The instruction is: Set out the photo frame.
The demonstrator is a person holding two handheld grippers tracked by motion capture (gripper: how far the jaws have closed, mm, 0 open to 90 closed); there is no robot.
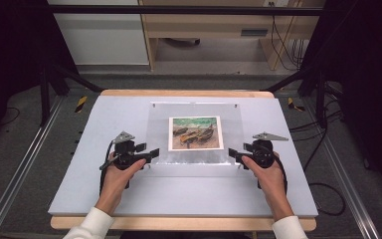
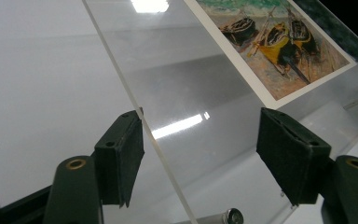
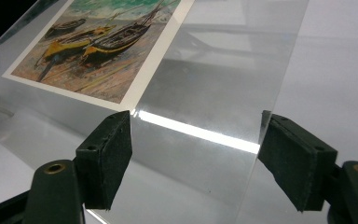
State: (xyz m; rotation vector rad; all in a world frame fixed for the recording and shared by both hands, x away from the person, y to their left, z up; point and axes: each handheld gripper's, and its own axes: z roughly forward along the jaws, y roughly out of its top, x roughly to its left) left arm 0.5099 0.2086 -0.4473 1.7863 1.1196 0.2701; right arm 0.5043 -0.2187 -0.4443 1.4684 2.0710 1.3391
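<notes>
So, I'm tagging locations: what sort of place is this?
Probably a lab recording station: pale grey padded table inside a black metal frame, loose black cables on the floor.

The right gripper (image 3: pixel 196 154) looked along its two black jaws, which stood wide apart with padded faces turned toward each other. Between them lay the near part of a clear acrylic sheet (image 3: pixel 223 79), glossy, with a bright streak of reflected light running across it from one jaw toward the other. The sheet's long edge ran just beside the jaw at the picture's right; whether that pad touched it could not be told. Under or behind the sheet sat a print (image 3: pixel 102 46) with a white border, showing beached boats in yellow and dark tones. The pale surface (image 3: pixel 340 60) stretched off to the right.
</notes>
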